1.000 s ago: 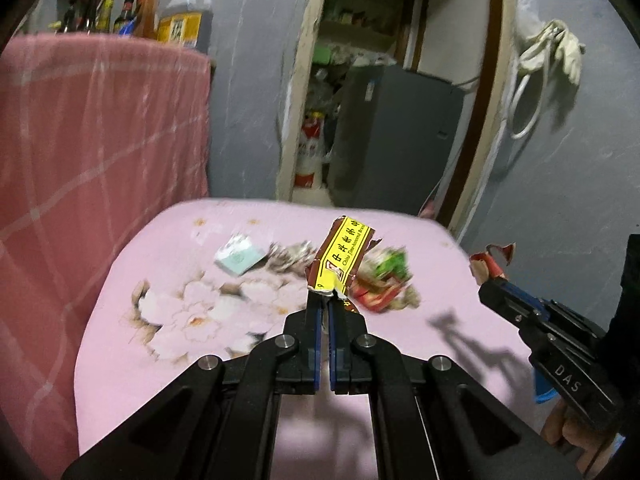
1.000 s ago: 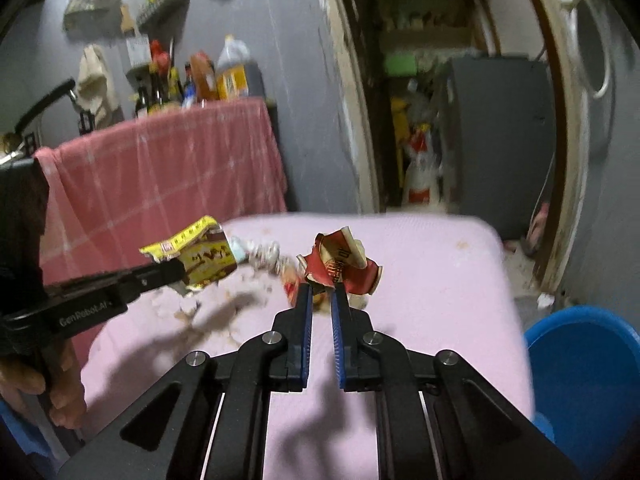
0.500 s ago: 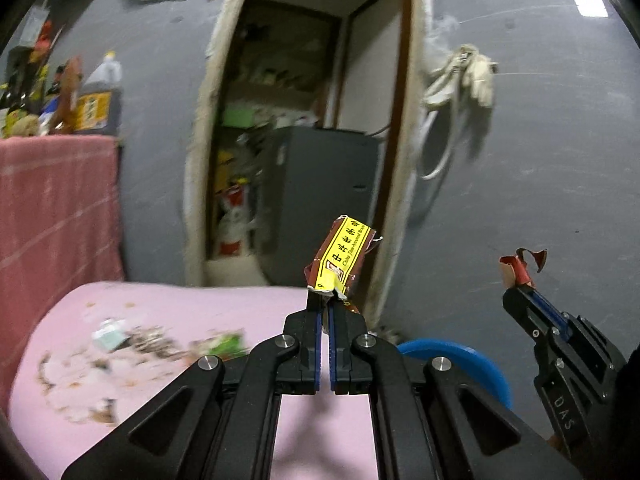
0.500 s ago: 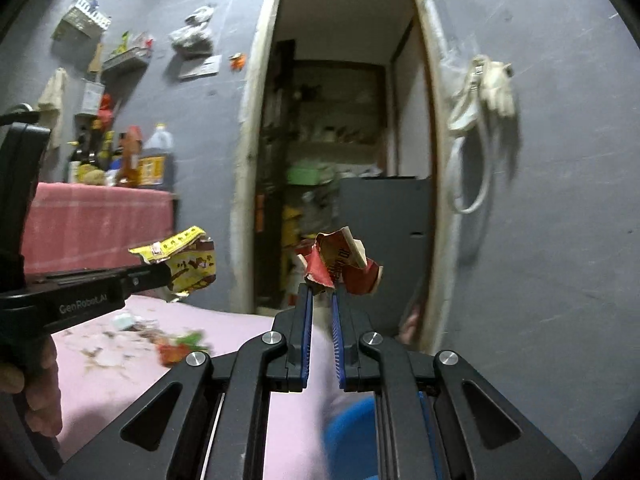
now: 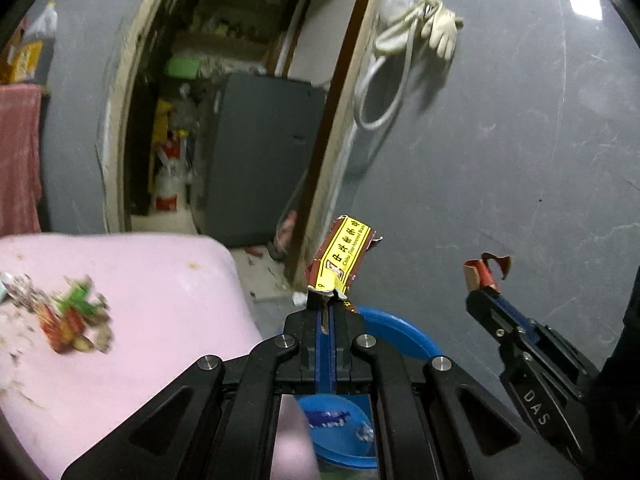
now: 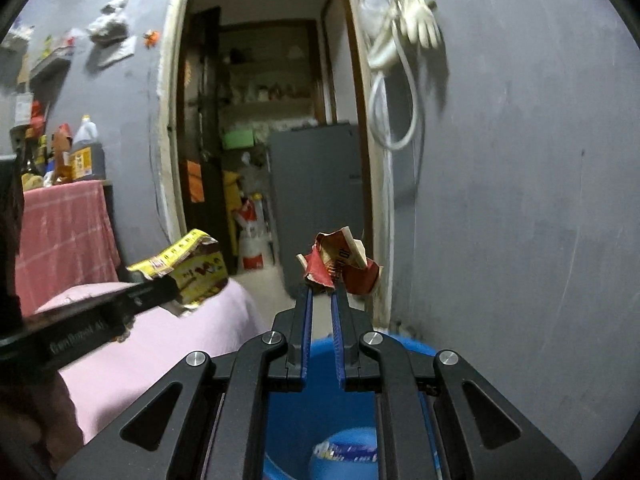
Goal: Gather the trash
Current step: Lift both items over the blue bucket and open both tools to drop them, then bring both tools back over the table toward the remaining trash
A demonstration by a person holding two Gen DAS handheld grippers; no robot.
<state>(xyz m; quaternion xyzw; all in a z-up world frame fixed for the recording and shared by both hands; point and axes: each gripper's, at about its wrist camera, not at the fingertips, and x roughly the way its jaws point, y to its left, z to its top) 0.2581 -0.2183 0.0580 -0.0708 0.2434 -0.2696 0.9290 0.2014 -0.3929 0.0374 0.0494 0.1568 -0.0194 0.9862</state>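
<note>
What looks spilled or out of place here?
Loose wrappers and crumbs lie scattered on the pink tablecloth, not yet collected. Both held pieces are torn: the yellow-brown wrapper and the crumpled red wrapper.

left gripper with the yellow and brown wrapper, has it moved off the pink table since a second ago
Yes. The left gripper has swung right, away from the pink table, and now holds the yellow and brown wrapper above the blue bin.
</note>
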